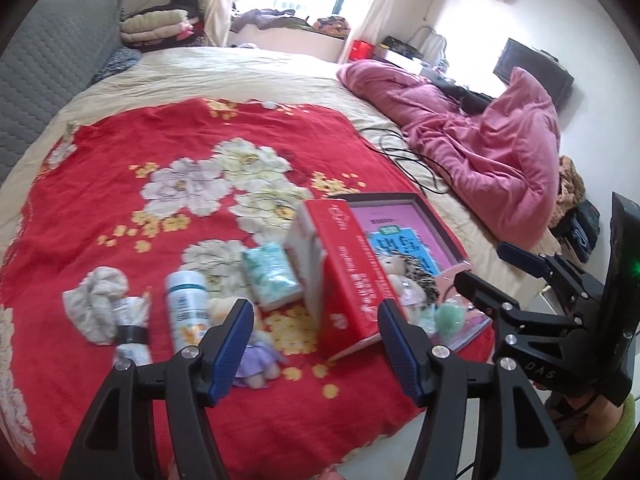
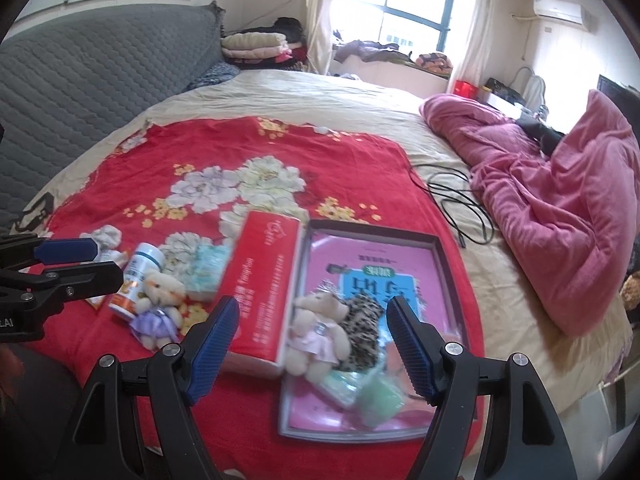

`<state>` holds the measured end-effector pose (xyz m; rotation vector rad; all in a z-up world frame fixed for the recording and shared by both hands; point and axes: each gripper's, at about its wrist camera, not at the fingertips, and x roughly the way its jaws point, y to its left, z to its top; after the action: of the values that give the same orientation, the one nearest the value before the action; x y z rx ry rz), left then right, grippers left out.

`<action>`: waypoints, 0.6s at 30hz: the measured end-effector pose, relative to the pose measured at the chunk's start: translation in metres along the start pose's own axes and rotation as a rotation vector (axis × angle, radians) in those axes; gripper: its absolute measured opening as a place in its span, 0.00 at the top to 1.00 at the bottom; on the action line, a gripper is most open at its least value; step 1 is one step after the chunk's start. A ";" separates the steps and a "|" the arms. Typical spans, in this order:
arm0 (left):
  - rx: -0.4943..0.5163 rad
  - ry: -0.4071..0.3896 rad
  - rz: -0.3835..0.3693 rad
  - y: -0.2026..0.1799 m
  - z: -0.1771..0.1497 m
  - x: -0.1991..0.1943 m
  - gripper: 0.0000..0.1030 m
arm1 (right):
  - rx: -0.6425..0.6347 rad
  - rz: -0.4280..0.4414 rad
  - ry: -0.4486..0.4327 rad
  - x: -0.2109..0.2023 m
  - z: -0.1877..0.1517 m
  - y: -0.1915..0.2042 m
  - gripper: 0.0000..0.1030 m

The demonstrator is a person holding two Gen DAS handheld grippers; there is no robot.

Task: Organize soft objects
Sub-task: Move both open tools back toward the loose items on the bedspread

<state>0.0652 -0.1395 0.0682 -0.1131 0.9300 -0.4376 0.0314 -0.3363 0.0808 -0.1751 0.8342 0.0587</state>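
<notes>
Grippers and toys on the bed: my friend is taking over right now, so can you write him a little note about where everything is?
Left gripper: open, empty, hovering above the red blanket.
Right gripper: open, empty, above the tray.
In the tray: bear in pink dress, leopard-print soft item, green soft piece.
Outside it, left of the red box: bear in purple dress, tissue pack, white cloth, bottle.
Left to do, probably: move the purple bear, tissues and cloth into the tray.
</notes>
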 end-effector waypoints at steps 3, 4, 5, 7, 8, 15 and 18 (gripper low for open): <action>-0.028 -0.008 0.031 0.020 -0.004 -0.010 0.37 | -0.016 0.007 -0.007 -0.001 0.006 0.014 0.25; -0.042 -0.013 0.045 0.030 -0.005 -0.014 0.37 | -0.022 0.014 -0.010 -0.001 0.007 0.019 0.25; -0.053 -0.018 0.059 0.038 -0.006 -0.018 0.37 | -0.028 0.017 -0.013 -0.001 0.009 0.024 0.25; -0.075 -0.033 0.085 0.057 -0.006 -0.027 0.37 | -0.040 0.023 -0.016 -0.001 0.012 0.032 0.25; -0.083 -0.037 0.095 0.064 -0.007 -0.031 0.37 | -0.044 0.025 -0.018 -0.001 0.012 0.035 0.25; -0.161 -0.069 0.166 0.118 -0.015 -0.060 0.37 | -0.069 0.061 -0.022 0.002 0.021 0.063 0.25; -0.186 -0.078 0.181 0.132 -0.021 -0.068 0.37 | -0.089 0.074 -0.022 0.003 0.023 0.077 0.25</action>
<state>0.0553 0.0095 0.0696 -0.2119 0.8946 -0.1778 0.0415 -0.2562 0.0834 -0.2264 0.8163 0.1673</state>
